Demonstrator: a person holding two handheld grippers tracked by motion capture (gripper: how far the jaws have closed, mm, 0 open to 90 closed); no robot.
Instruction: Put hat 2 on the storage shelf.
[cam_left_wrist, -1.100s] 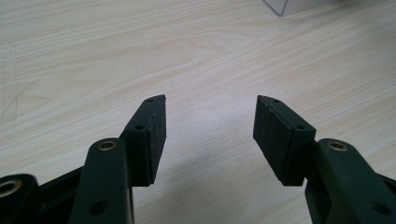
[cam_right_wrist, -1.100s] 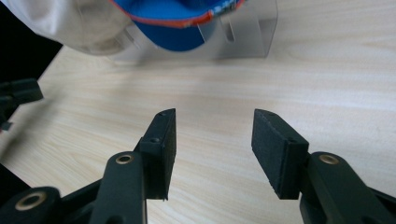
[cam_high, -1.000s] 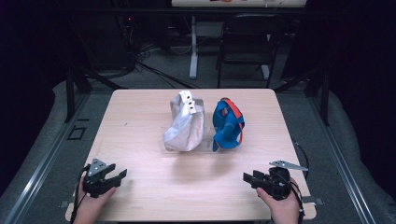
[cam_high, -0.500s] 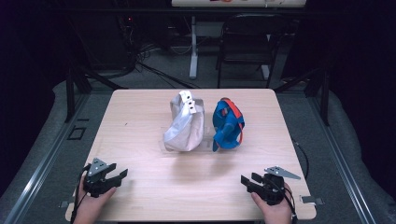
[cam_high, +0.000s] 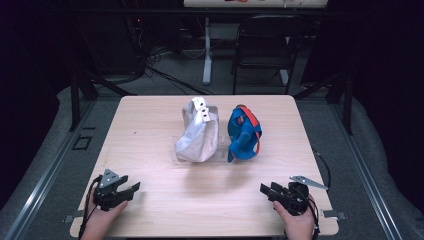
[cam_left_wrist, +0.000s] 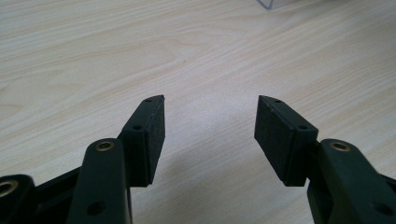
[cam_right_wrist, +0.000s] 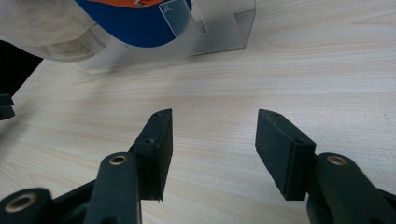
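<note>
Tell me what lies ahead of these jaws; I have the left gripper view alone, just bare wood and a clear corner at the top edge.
Observer: That corner belongs to a clear stand at mid-table; a beige cap and a blue cap sit on it side by side.
Operator: Which cap is on my side?
Observer: The beige one; the blue one, with orange trim, sits toward the right gripper.
Operator: Is the right gripper holding anything?
Observer: No. The right gripper view shows its jaws apart over bare table, pointed at the stand.
</note>
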